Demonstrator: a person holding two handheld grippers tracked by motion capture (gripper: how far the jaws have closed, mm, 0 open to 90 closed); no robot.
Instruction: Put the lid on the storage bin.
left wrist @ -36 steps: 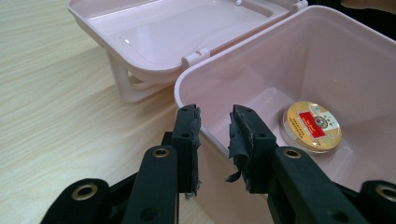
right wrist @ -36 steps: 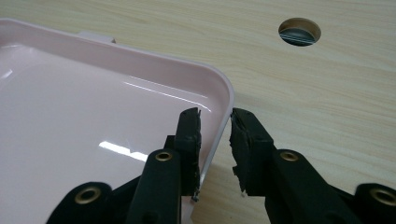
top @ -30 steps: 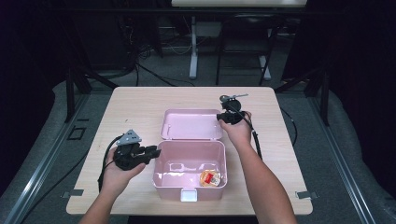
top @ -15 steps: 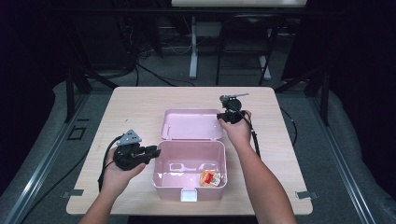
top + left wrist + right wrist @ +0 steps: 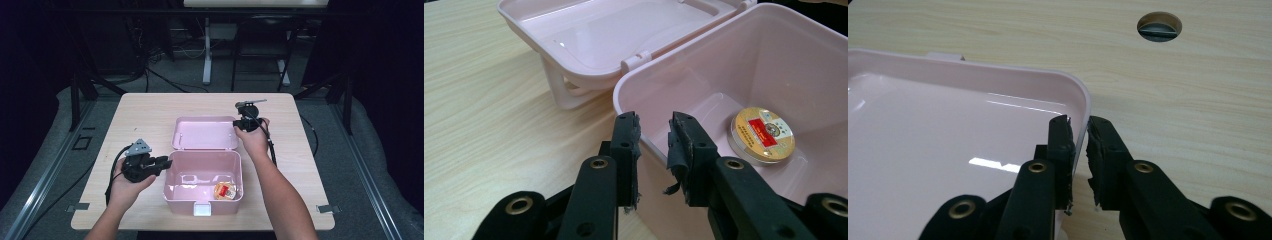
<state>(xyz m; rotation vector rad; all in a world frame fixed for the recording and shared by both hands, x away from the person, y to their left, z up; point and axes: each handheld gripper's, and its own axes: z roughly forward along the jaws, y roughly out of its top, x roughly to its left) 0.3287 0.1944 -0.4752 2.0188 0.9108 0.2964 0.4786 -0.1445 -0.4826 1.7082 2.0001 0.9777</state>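
A pink plastic box (image 5: pixel 200 204) stands open at the middle of the table, its lid (image 5: pixel 205 132) laid back flat behind it. A round gold tin with a red label (image 5: pixel 225 190) (image 5: pixel 763 135) lies on the box floor at the front right. My left gripper (image 5: pixel 167 162) (image 5: pixel 654 125) straddles the box's left wall, one pad outside and one inside, shut on the rim. My right gripper (image 5: pixel 237 126) (image 5: pixel 1079 127) sits at the lid's far right corner. Its jaws have just been closing, and they now pinch the lid's rim (image 5: pixel 1083 100).
A round cable hole (image 5: pixel 1159 26) opens in the wooden table top (image 5: pixel 145 120) beyond the lid. A white clasp (image 5: pixel 201 210) sits on the box's front wall near the table's front edge. Cables trail from both grippers.
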